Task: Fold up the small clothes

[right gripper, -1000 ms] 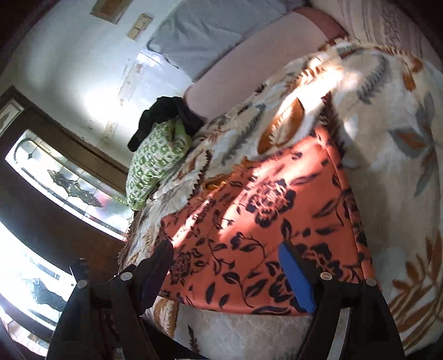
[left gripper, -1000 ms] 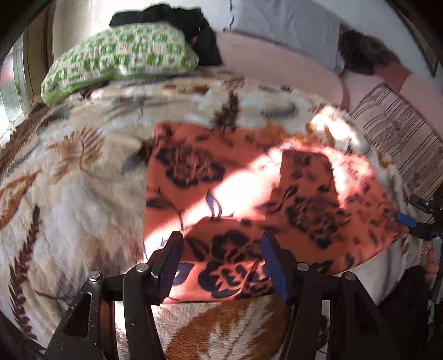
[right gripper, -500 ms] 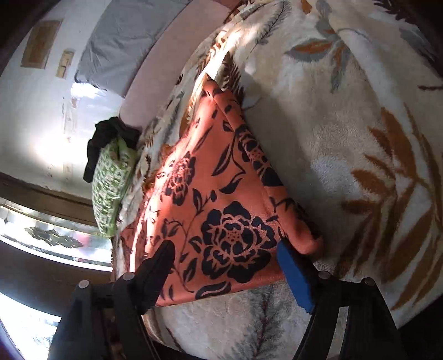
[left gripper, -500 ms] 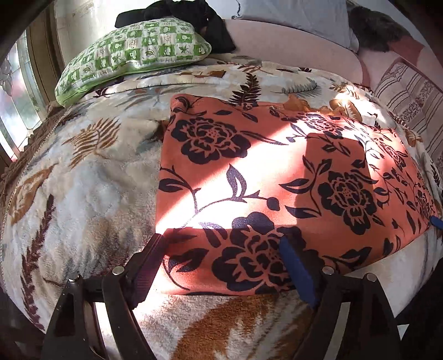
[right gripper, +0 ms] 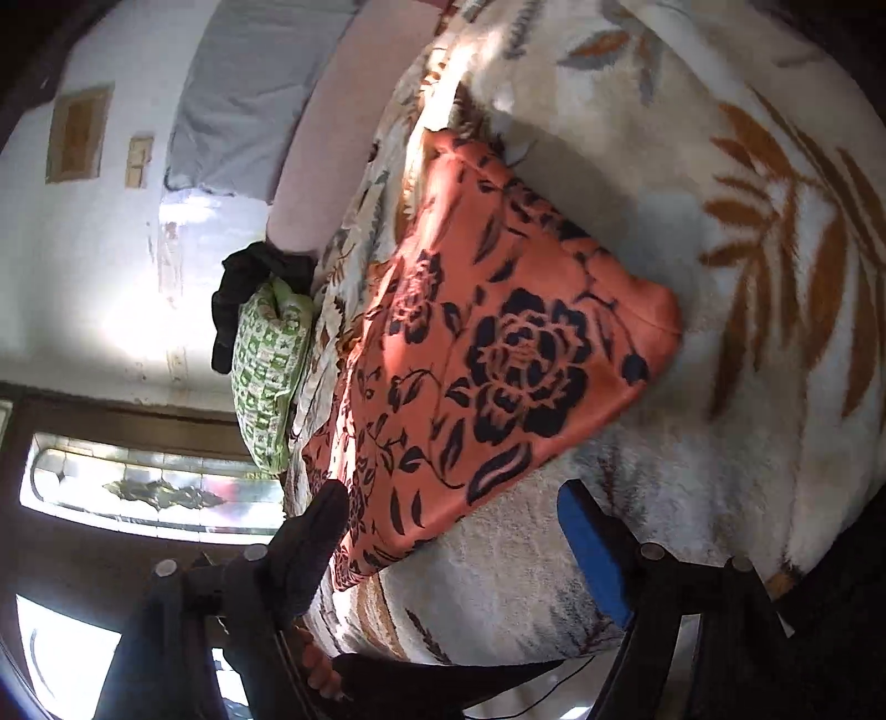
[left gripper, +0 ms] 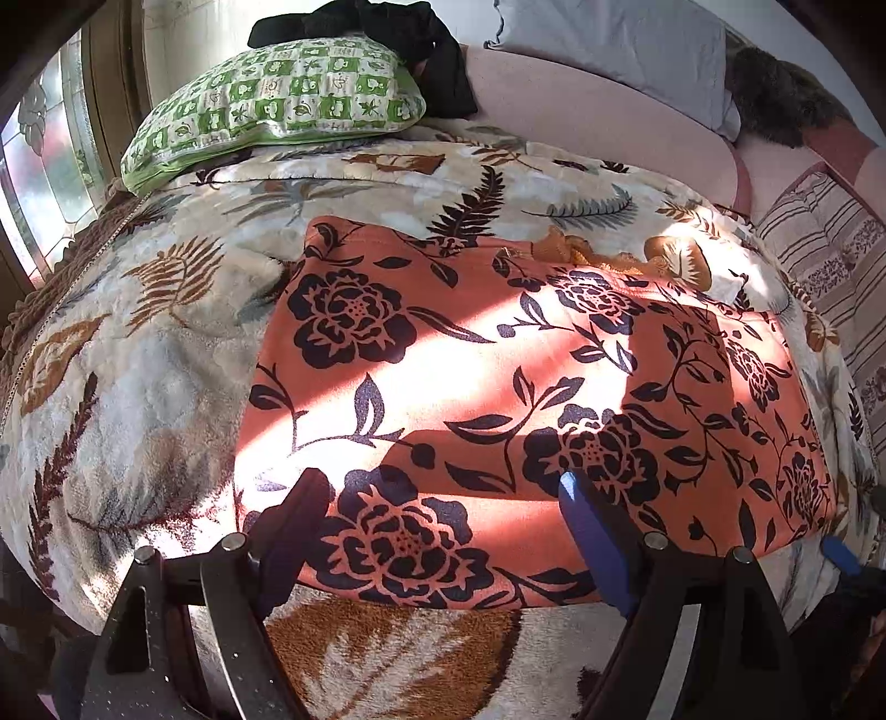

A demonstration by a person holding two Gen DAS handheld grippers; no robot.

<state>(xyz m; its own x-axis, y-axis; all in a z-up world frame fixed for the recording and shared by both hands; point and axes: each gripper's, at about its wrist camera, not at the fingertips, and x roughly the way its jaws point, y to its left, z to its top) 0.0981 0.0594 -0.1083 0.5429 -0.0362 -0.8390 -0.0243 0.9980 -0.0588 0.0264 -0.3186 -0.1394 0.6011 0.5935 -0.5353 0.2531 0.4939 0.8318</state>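
Sunlight from the window (left gripper: 33, 183) at the left falls in a bright band across the bed, which is covered with a cream blanket (left gripper: 138, 399) printed with brown leaves. On the blanket lies the orange cloth (left gripper: 498, 387) with dark flowers, spread flat, its near edge just in front of my left gripper (left gripper: 443, 515). A green checked pillow (left gripper: 277, 105) sits at the head of the bed with a black garment (left gripper: 421, 27) draped behind it, a grey pillow (left gripper: 620, 39) leans on the pink headboard (left gripper: 581, 116), and a striped cushion (left gripper: 819, 255) lies at the right.

Compared with a second ago, my left fingers stood narrow at the cloth's near edge; their jaws have just been opening and now stand wide, one at each side of the front hem, with the hem between them but neither pad pressing on it. The cloth also looks flatter than before, when a fold stood up on its right part.

My right gripper (right gripper: 454, 531) has rolled since then, so that the bed tilts steeply in its view. Its fingers are spread wide with nothing held, just off the cloth's near corner (right gripper: 659, 315), above bare blanket. A hand (right gripper: 318, 670) shows below the left finger.
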